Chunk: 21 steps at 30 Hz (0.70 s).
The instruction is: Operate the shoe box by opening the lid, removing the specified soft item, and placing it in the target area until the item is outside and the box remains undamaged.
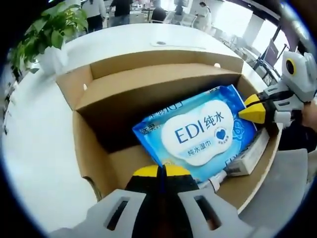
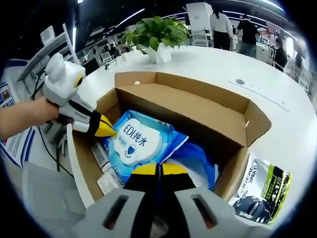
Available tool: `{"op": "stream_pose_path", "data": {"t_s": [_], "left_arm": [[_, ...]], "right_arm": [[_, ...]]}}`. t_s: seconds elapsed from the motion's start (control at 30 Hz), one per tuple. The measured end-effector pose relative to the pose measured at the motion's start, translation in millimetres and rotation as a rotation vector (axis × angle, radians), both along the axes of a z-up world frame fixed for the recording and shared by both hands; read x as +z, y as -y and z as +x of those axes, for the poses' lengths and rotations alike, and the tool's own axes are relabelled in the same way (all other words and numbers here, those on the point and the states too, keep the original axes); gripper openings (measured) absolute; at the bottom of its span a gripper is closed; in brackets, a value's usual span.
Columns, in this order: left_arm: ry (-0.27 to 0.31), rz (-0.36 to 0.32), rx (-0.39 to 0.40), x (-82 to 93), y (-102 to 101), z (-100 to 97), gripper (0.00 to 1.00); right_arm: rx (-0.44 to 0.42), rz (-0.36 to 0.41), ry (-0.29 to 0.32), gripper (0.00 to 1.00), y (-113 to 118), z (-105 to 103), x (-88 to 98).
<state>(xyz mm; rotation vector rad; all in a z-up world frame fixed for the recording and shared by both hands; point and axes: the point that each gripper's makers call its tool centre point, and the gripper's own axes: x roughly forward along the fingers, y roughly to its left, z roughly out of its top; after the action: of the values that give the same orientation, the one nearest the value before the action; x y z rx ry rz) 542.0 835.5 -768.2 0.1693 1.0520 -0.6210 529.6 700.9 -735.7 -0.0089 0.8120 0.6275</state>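
Wipes pack [image 1: 200, 136], blue, lies inside the open cardboard box [image 1: 94, 148] on the white table [image 1: 34, 163]. Left gripper view: left gripper [image 1: 162, 171] has its 2 yellow-tipped jaws pressed together over the pack's near edge; can't tell if it pinches the film. Right gripper [image 1: 255, 110] enters from the right, tips closed at the pack's far edge, grip unclear.

Right gripper view: same pack [image 2: 136, 141] in the box [image 2: 233, 124], right gripper [image 2: 158, 169] jaws together. Left gripper [image 2: 104, 128] touches the pack. Potted plant [image 2: 156, 34] behind; a dark packet [image 2: 260, 191] lies beside the box.

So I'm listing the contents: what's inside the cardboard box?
Inside the cardboard box: a blue wet-wipes pack on top, a white tube and a small white carton beside it. What lies under the pack is covered.
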Motion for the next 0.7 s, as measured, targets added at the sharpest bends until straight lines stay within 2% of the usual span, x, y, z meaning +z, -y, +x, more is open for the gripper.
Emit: {"op": "stream_pose_path", "data": {"t_s": [0.27,0.37,0.5,0.63,0.7], "left_arm": [[0.034,-0.024,-0.002,16.6,5.1,-7.0,0.0],[0.049,-0.03,-0.002,23.2,5.7,-7.2,0.0],[0.083,-0.044,-0.003,40.0,10.3,-9.8,0.0],[0.094,-0.056,-0.016,52.2,18.1,-15.6,0.0],[0.09,-0.057,-0.019,50.6,19.4,-15.1,0.0]], "right_arm": [[-0.016,0.022,0.015,0.0,5.6,-3.0,11.9],[-0.042,0.066,0.011,0.0,8.5,-3.5,21.2],[-0.057,0.082,0.019,0.0,12.8,-4.8,30.3],[-0.064,0.089,0.02,0.0,19.6,-8.0,35.9],[-0.072,0.1,0.009,0.0,21.2,-8.6,36.4]]}}
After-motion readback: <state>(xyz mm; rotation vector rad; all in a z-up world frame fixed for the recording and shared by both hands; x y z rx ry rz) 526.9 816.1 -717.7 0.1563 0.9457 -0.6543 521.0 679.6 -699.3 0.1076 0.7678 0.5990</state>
